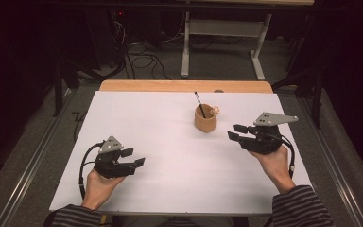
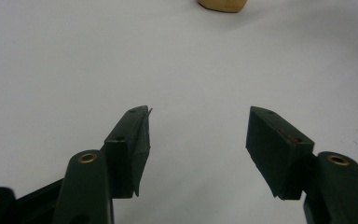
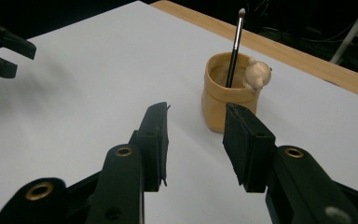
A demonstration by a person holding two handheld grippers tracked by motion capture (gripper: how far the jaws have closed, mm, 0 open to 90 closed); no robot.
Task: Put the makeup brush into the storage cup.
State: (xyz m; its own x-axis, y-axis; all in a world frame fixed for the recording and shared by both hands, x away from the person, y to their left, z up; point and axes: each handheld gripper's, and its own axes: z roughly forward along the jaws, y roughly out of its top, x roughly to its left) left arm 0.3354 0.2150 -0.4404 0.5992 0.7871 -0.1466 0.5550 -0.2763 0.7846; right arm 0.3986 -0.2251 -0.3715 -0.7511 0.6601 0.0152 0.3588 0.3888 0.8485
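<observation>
Tan ceramic cup (image 1: 205, 121) holding thin black brush (image 1: 199, 104), far right on white table (image 1: 170, 179); right gripper (image 1: 239, 132) near, left gripper (image 1: 135, 158) well apart, both jaws spread, empty, seemingly readied.

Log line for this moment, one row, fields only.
left tool: open, empty | right tool: open, empty | tan cup: upright, holds black brush | white table

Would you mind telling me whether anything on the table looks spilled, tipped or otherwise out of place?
Nothing stands out. The tan cup stands upright on the white table, with a brush leaning inside it. Both the left gripper and right gripper are open and empty.
</observation>
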